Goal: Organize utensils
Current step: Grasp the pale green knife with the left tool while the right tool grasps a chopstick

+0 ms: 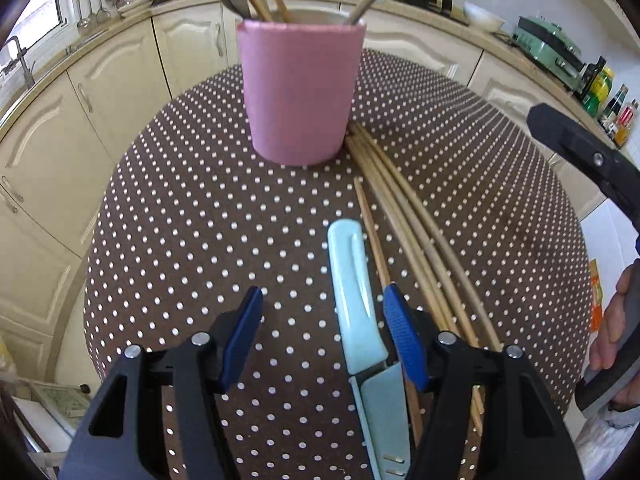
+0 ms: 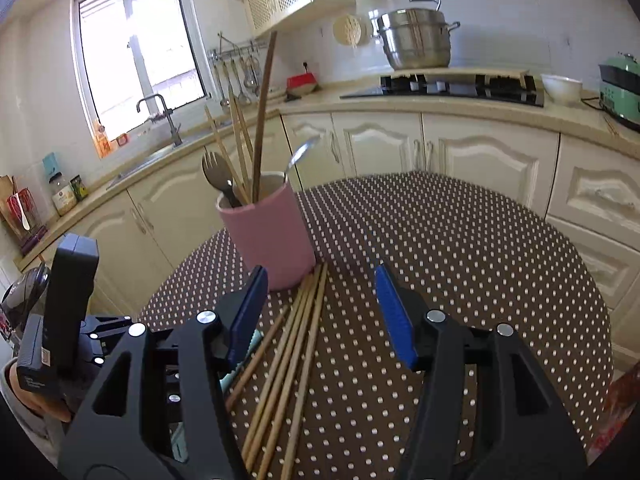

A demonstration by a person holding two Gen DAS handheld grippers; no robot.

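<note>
A pink cup stands on the brown dotted table and holds chopsticks, a fork and a spoon; it also shows in the right wrist view. A light blue knife lies between the open fingers of my left gripper, close to the right finger. Several loose wooden chopsticks lie to its right, reaching to the cup's base. My right gripper is open and empty above those chopsticks. A sliver of the knife shows by its left finger.
Cream kitchen cabinets curve around behind the table. A sink and tap, a hob with a steel pot and a green appliance stand on the counter. The right gripper's body shows at the left view's right edge.
</note>
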